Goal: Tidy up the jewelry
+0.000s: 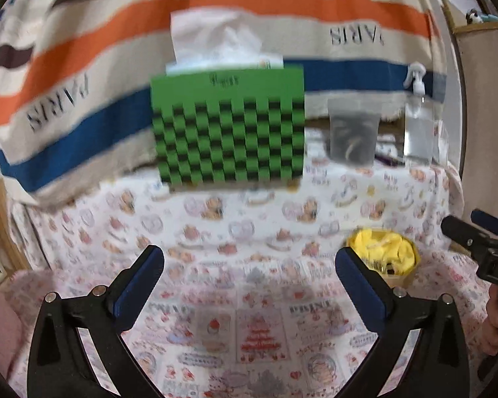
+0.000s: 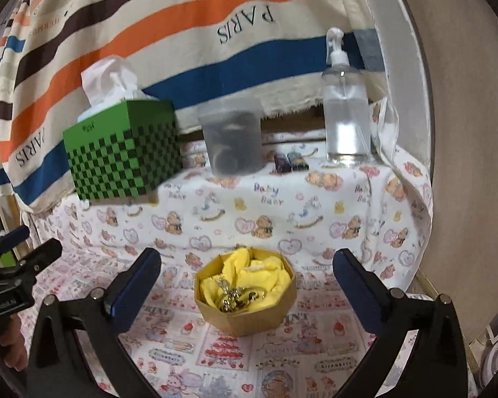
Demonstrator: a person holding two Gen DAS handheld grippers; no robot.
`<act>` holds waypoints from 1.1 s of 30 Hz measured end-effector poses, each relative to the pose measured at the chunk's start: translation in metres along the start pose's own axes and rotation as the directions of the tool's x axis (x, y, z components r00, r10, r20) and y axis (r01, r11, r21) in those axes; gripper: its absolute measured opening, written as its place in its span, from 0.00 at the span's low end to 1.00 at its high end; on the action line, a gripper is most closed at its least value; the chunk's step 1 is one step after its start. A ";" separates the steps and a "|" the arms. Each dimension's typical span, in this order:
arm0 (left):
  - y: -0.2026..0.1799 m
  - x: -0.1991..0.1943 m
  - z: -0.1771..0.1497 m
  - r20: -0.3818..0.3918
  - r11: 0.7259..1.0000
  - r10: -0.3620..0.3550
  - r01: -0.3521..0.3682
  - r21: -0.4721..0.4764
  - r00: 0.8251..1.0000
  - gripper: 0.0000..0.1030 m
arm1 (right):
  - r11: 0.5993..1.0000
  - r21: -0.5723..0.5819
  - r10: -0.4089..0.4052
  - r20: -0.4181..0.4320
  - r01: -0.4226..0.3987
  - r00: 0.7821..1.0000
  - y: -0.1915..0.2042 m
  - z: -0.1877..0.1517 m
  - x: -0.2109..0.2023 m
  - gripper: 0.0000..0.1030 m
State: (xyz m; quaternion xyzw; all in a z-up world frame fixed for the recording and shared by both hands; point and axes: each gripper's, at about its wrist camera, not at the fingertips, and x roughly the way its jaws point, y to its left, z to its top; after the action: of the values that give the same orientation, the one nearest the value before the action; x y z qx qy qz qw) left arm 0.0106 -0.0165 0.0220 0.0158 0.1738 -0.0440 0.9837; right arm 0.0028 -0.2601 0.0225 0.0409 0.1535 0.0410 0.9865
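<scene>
both tools hang wide open and hold nothing, the right tool [image 2: 247, 273] straddling the octagonal jewelry box [image 2: 245, 311] near on the tabletop [image 2: 315, 219], the left tool [image 1: 249, 267] just left of it.

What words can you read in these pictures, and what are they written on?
"PARIS": upside down on the striped orange, blue and brown hanging cloth.
"Baby Bear": on the white teddy-bear print tablecloth.
"PRINT": partly readable on the tablecloth's lower patchwork part.
Small dark mark on the green checkered tissue box: too blurred to read.
White label on the left gripper: too small to read.
</scene>
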 end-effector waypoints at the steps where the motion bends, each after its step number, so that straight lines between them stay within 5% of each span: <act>1: 0.001 0.002 -0.001 -0.008 1.000 -0.004 0.004 -0.001 1.000 0.99 | 1.000 -0.002 -0.014 0.005 0.014 1.000 0.001 -0.003 0.000 1.00; 14: 0.029 0.010 -0.016 -0.024 0.994 -0.007 0.005 -0.106 1.000 0.99 | 0.999 -0.022 -0.036 0.006 0.036 0.999 0.012 -0.017 0.003 1.00; 33: 0.028 0.023 -0.027 -0.088 0.990 -0.030 0.017 -0.138 0.996 0.99 | 0.992 -0.092 -0.083 0.016 0.084 0.996 0.025 -0.021 0.002 1.00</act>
State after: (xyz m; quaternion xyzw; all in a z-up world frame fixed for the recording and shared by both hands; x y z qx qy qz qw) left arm 0.0254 0.0108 -0.0105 -0.0518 0.2204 -0.0427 0.9731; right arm -0.0030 -0.2334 0.0043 -0.0111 0.1469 0.0067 0.9891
